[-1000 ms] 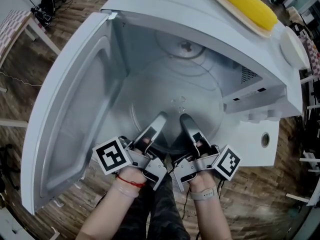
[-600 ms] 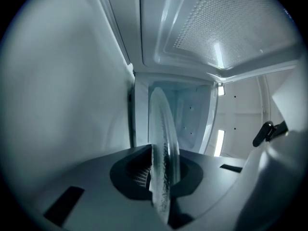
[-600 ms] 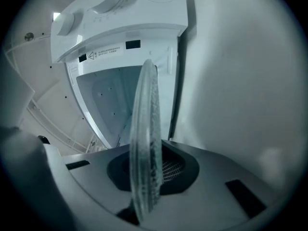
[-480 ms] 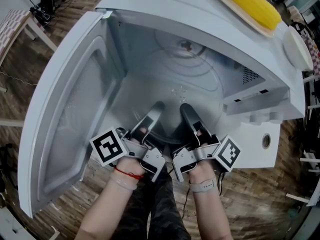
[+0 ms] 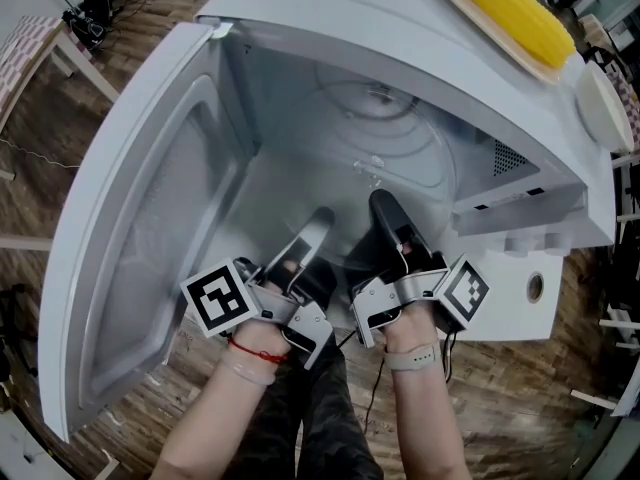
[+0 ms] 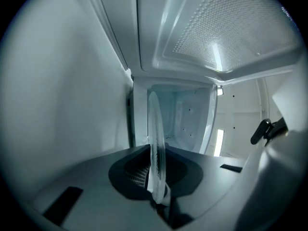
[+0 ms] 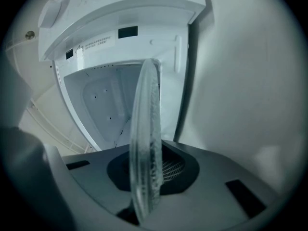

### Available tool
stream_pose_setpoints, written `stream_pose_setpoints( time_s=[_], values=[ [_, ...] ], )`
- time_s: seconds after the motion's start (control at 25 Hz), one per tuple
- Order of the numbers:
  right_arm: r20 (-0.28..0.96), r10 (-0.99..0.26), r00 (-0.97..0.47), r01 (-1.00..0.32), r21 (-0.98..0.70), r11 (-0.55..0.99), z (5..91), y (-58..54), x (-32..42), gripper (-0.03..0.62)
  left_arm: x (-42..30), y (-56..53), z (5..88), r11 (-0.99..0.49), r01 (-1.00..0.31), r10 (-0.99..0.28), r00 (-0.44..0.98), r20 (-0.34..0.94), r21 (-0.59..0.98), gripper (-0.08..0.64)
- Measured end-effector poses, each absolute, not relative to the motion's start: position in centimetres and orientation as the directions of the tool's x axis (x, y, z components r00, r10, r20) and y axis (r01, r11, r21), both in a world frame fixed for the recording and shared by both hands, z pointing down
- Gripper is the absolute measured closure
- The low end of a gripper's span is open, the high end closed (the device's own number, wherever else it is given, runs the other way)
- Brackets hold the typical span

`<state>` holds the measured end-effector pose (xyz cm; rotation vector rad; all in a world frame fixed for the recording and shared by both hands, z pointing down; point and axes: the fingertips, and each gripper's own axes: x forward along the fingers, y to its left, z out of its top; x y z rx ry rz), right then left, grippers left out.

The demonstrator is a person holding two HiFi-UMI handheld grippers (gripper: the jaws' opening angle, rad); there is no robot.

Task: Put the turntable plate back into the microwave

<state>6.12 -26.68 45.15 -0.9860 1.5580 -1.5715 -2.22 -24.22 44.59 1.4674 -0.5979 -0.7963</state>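
Both of my grippers are clamped on the near rim of the turntable plate (image 5: 400, 168), side by side. The left gripper (image 5: 318, 224) bites the clear glass a little to the left, and the right gripper (image 5: 386, 208) bites it just beside, nearer the control side. In the left gripper view the plate (image 6: 156, 138) runs edge-on between the jaws of that gripper (image 6: 157, 179), pinched tight. The right gripper view shows the same thing: the glass rim (image 7: 144, 148) stands upright in the closed bite of the right gripper (image 7: 144, 196).

The plate sits in the open mouth of the microwave (image 5: 330, 18), with its far part reaching into the pale cavity. I cannot tell whether it touches the cavity floor. The door (image 5: 150, 218) is swung wide to my left.

On top of the microwave a yellow corn cob (image 5: 510, 8) lies on a tray (image 5: 470, 23), and a white dish (image 5: 600, 103) rests near the right end. Below everything is wooden floor (image 5: 50, 198).
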Motion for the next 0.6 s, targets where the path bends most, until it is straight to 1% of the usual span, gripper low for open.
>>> stream_pose_setpoints(
  time_s=[0.2,0.4,0.6],
  values=[
    [0.038,-0.881,-0.471,-0.036,-0.999,-0.024,45.2,-27.3,6.0,0.551,-2.2,-24.2,44.7,-0.056,0.109,-0.776,0.621,-0.112,0.992,0.529],
    [0.013,-0.872,-0.49,-0.038,-0.999,0.007,44.7,-27.8,5.7,0.551,-2.5,-24.7,44.7,-0.043,0.125,-0.801,0.589,-0.11,0.991,0.529],
    [-0.008,-0.871,-0.492,-0.043,-0.999,0.034,44.2,-28.0,6.0,0.531,-2.2,-25.1,44.8,-0.033,0.159,-0.823,0.556,-0.117,0.987,0.529]
  ],
)
